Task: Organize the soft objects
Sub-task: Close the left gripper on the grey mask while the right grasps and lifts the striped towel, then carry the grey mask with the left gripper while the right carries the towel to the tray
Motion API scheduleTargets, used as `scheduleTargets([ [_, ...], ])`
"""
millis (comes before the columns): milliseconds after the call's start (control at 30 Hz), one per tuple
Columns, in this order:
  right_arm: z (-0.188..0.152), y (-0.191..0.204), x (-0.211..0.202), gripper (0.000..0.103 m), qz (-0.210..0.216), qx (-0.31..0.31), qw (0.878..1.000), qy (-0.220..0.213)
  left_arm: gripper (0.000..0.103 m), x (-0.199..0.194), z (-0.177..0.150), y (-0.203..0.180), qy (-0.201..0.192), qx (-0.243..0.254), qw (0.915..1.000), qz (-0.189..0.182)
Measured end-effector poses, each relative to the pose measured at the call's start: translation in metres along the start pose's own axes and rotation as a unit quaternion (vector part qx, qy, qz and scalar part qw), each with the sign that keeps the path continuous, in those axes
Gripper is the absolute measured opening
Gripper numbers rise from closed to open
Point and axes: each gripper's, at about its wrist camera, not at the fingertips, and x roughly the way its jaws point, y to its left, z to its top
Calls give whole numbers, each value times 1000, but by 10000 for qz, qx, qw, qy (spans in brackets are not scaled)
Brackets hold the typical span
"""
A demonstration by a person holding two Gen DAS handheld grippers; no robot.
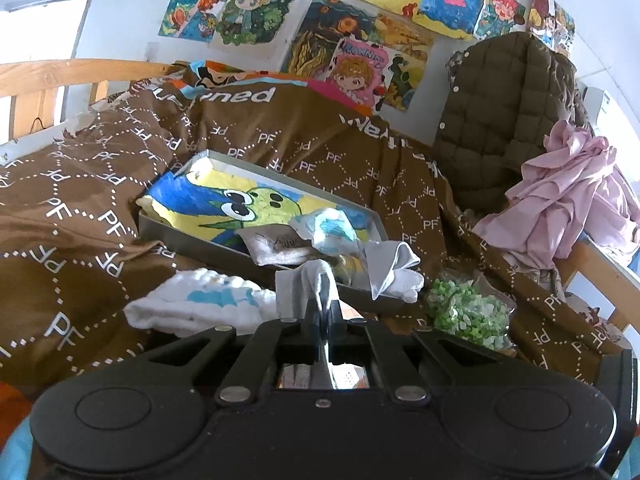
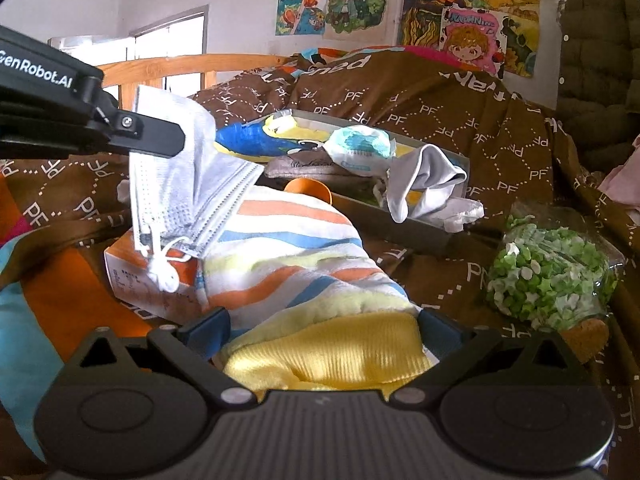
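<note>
White wall (image 1: 120, 12) plastered with cartoon drawings (image 1: 256, 8), wooden bed frame (image 1: 60, 76) at 9 o'clock, daylight through the window (image 2: 172, 40).

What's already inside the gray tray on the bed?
In the gray tray: a cartoon drawing, a blue-and-white packet, a brownish pouch, and gray-white socks draped over the rim. Whatever lies beneath them is covered.

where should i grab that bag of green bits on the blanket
Take the bag of green bits by the crinkled clear plastic at its top edge, coming down from above. The bag lies bulging on the brown blanket, too wide for the gripper around the middle; the loose film pinches flat.
</note>
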Motion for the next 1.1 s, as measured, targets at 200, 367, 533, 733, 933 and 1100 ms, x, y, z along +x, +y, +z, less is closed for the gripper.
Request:
scheduleTargets([
  [200, 0, 3, -1, 83, 32, -44, 10000, 42, 2, -6, 1, 7, -78, -110, 9999, 3],
  [367, 1, 8, -2, 68, 47, -189, 9998, 37, 2, -9, 1, 11, -114, -149, 9998, -2],
  [533, 0, 13, -1, 52, 48, -349, 9994, 72, 2, -11, 2, 14, -145, -186, 9997, -38],
  [733, 2, 16, -5, 15, -170, -509, 9985, -71, 2, -14, 2, 17, -188, -219, 9996, -46],
  [933, 11, 10, -22, 12, -425, -390, 9963, -634, 2, -20, 6, 17, -249, -224, 9994, -52],
  [1100, 18, 4, -41, 12, -640, -249, 9905, -1190, 2, -29, 9, 16, -321, -235, 9992, -53],
])
